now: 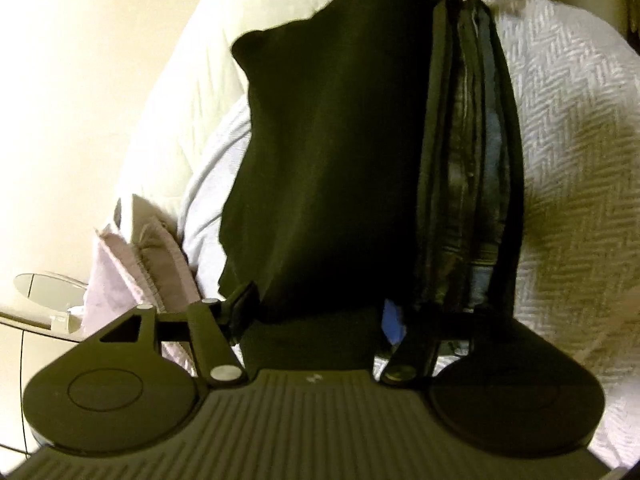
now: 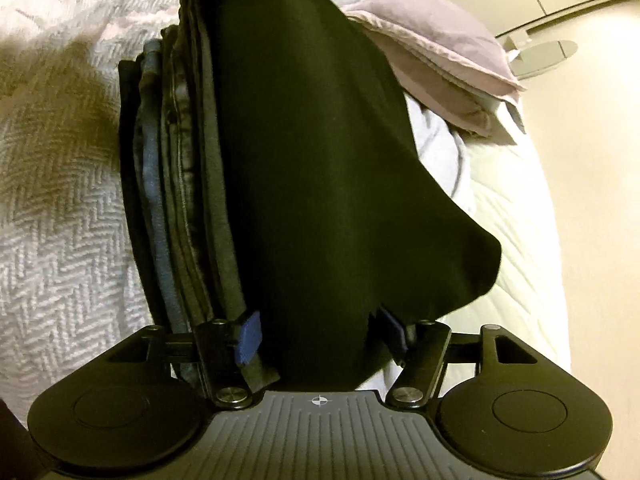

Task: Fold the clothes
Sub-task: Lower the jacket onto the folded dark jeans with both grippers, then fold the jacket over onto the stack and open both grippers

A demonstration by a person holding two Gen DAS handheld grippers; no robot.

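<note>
- Left gripper [image 1: 320, 312] fingers clamp one end of the black garment [image 1: 332, 160].
- Right gripper [image 2: 320, 336] fingers clamp the other end.
- The garment lies over a stack of folded clothes [image 2: 176, 184] on the bed [image 2: 60, 220].

Both wrist views face each other closely along the black garment [image 1: 332, 152]

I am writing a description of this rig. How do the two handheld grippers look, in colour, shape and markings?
Both are matte black. The left gripper and right gripper each have a ribbed grey-black front plate, two round disc housings at the sides, and linkage arms with silver pivot bolts. The fingers carry blue pads. A small crosshair mark sits on the right plate. No cables or sleeves show.
</note>
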